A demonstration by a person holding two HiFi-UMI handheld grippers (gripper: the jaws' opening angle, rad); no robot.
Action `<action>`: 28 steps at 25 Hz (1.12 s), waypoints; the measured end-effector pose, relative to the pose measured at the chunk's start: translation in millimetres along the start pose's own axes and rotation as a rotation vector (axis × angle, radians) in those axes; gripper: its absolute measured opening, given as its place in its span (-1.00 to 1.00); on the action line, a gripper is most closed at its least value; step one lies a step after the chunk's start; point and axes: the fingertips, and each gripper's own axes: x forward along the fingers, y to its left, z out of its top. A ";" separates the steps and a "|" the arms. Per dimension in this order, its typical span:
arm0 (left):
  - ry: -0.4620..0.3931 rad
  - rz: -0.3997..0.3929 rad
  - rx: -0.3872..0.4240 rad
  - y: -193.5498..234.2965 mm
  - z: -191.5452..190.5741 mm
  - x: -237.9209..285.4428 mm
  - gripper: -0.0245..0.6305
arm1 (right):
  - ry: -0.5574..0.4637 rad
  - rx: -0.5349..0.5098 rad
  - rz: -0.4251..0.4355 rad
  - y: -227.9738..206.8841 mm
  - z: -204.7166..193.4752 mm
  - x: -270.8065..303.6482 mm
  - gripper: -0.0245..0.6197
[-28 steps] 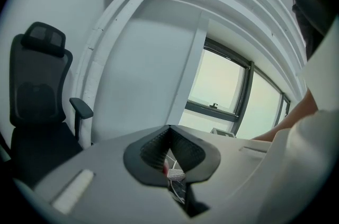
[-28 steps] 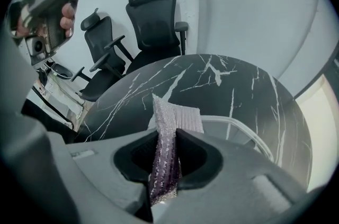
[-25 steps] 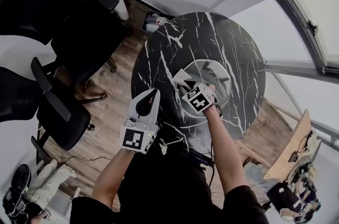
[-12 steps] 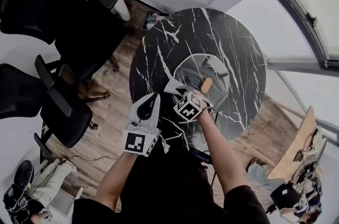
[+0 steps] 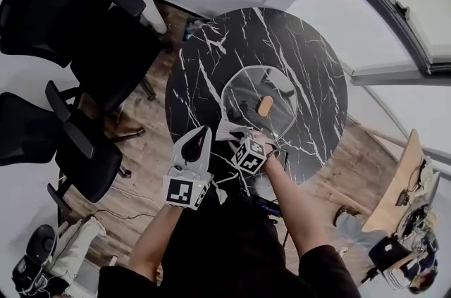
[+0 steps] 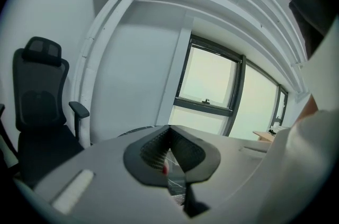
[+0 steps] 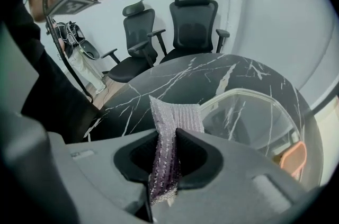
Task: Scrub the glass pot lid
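The glass pot lid (image 5: pixel 248 94) lies flat on the round black marble table (image 5: pixel 211 64), its orange handle (image 5: pixel 265 106) near its middle. My right gripper (image 5: pixel 235 137) hovers at the near table edge, just short of the lid's rim, shut on a silvery-purple scrub cloth (image 5: pixel 227 128). In the right gripper view the scrub cloth (image 7: pixel 172 117) sticks up between the jaws of the right gripper (image 7: pixel 168 135), with the lid (image 7: pixel 249 114) and its handle (image 7: pixel 293 157) ahead to the right. My left gripper (image 5: pixel 200 133) is left of the right one, off the table, jaws together. The left gripper (image 6: pixel 170 135) points at a wall.
Black office chairs (image 5: pixel 106 29) (image 5: pixel 70 149) stand left of the table on a wooden floor; the chairs (image 7: pixel 193 16) also show beyond the table. A window (image 5: pixel 409 1) runs along the right. A light wooden tabletop (image 5: pixel 394 198) is at lower right.
My right gripper has drawn back from over the lid to the near table edge with the cloth, uncovering the orange handle. The left gripper has hardly moved.
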 end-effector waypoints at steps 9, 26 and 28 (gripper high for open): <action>0.008 -0.017 0.022 -30.7 -5.4 -10.1 -0.92 | -0.007 0.053 0.070 24.0 -34.0 -12.5 -0.70; 0.016 -0.081 0.060 -73.8 0.8 -16.4 -0.92 | -0.456 0.625 0.287 19.0 -28.7 -131.3 -0.71; 0.011 -0.079 0.068 -74.9 7.7 -12.1 -0.92 | -0.496 0.562 0.146 7.7 -26.1 -143.0 -0.71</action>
